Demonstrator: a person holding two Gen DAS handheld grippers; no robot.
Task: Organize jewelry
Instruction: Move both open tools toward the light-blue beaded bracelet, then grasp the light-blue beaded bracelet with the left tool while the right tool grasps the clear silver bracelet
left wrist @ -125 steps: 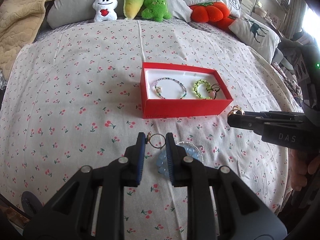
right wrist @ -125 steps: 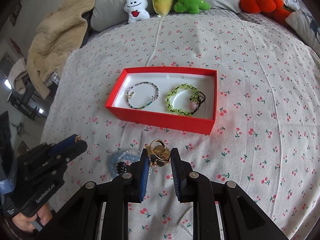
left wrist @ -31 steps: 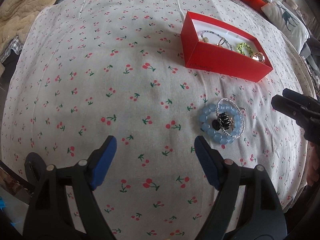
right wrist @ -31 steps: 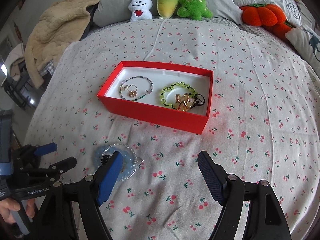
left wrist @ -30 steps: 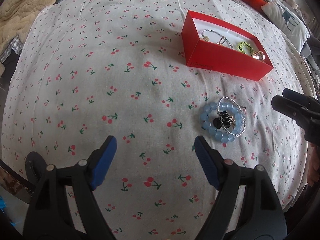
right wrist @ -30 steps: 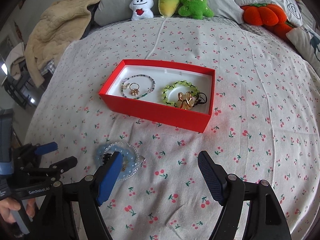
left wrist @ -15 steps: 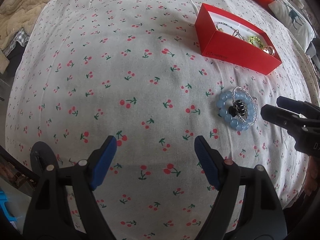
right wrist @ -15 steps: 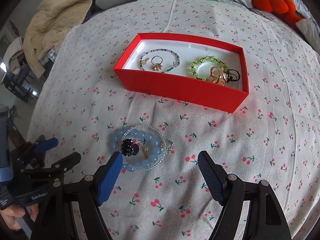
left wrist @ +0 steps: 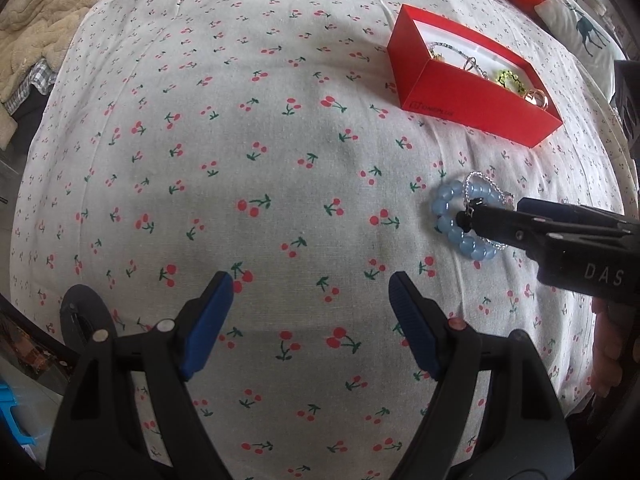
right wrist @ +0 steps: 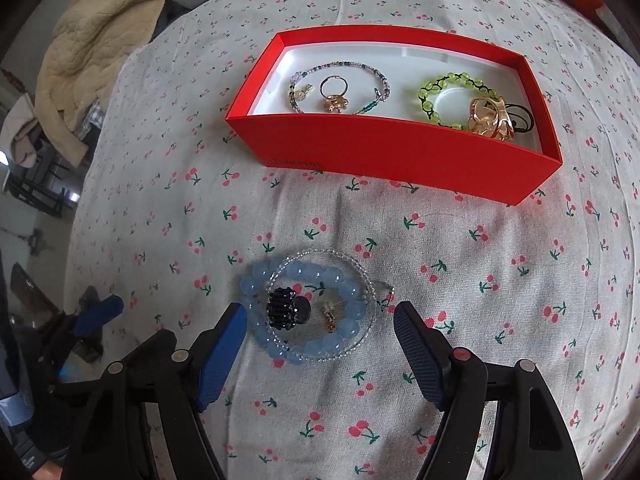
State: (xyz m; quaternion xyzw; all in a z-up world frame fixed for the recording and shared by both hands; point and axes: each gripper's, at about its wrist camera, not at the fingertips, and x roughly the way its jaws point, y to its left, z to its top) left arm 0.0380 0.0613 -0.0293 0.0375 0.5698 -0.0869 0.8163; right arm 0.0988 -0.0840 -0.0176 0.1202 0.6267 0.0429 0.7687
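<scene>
While the left gripper (left wrist: 310,304) hangs spread over bare sheet (left wrist: 280,152), the right gripper (right wrist: 320,332) has dropped steeply, jaws just narrowing, astride the blue bracelet (right wrist: 308,308) at lower centre, not yet pinching.

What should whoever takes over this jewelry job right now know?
Left claw: open, empty, over bare sheet.
Right claw: open, empty, jaws just narrowed a little, straddling the pile on the bed.
Pile: blue bead bracelet, clear bead bracelet, black clip and a small gold piece inside the loops.
Done: red box holds a thin bead bracelet, ring, green bracelet, gold rings.
Left: move the pile into the box.
</scene>
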